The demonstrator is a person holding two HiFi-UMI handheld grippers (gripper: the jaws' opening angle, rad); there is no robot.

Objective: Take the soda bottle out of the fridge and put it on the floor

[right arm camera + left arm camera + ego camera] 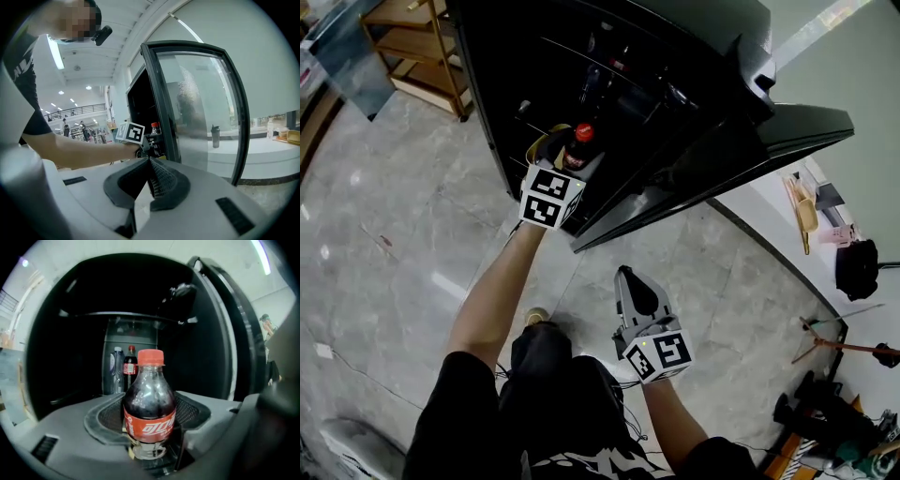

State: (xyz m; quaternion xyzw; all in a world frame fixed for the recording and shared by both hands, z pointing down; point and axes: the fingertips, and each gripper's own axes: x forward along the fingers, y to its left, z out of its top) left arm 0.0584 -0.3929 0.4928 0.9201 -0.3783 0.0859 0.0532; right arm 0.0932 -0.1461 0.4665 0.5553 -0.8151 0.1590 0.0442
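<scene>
A small cola bottle (149, 404) with a red cap and red label stands upright between the pads of my left gripper (150, 430), which is shut on its lower body. In the head view the soda bottle (579, 146) and left gripper (566, 156) are at the front of the open black fridge (628, 84). Deeper on the shelf stand another cola bottle (130, 367) and a clear bottle (116, 369). My right gripper (634, 281) hangs lower over the floor, shut and empty; in its own view the right gripper (150, 163) points at the glass door (201, 108).
The fridge door (769, 141) swings out to the right. A wooden shelf unit (422, 47) stands at the back left. A white counter (787, 220) runs along the right, with a tripod (844, 345) and dark gear (825, 417) below. The floor is grey marble (394, 234).
</scene>
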